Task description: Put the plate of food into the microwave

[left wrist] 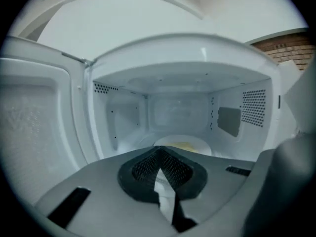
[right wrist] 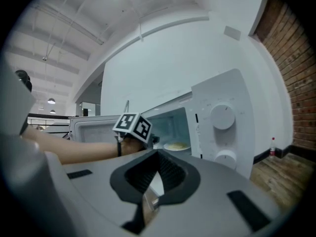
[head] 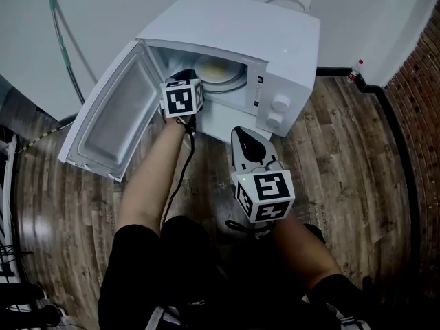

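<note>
A white microwave [head: 240,26] stands on the wooden floor with its door [head: 113,115] swung wide open to the left. Inside it, a white plate of yellowish food [head: 218,71] lies on the turntable; the plate [left wrist: 182,144] also shows deep in the cavity in the left gripper view. My left gripper [head: 182,75] is at the mouth of the opening, short of the plate, shut and empty. My right gripper [head: 242,133] hangs in front of the microwave below the control panel, shut with nothing in it. From there I see the plate [right wrist: 177,145] past the left gripper's cube [right wrist: 133,127].
Two knobs [head: 278,112] sit on the microwave's right panel. A brick wall [head: 419,81] runs along the right, with a small bottle [head: 355,69] at its base. A green-handled pole [head: 58,33] leans at back left. My knees are below the grippers.
</note>
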A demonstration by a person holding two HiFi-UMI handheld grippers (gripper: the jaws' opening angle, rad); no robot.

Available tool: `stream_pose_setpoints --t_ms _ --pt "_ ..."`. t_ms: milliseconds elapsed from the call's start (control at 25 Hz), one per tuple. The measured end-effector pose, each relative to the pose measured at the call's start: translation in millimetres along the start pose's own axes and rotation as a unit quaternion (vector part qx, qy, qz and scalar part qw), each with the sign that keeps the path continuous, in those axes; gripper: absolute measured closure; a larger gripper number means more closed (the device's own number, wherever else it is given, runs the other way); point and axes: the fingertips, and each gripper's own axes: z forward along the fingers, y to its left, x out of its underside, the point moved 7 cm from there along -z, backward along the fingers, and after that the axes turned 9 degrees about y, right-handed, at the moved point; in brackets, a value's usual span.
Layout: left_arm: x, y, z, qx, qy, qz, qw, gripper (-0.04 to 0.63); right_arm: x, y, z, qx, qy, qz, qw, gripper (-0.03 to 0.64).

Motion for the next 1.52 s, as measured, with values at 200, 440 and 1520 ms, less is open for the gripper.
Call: stream_pose_setpoints --t_ms 200,440,1520 --pt "51 -12 -90 0.005 -0.038 0.023 0.999 0.597 1 5 15 -0.017 -0.002 -0.004 1.0 0.609" --pt "87 -27 -138 0.04 -0.041 -0.012 0.9983 0.597 -1 10 44 -0.03 -0.028 -0.001 0.999 0.609" --pt "-323 -9 -456 0.051 -0.043 -0.06 0.996 0.597 -467 123 -120 -0.012 -0.038 -0.023 0.999 0.609"
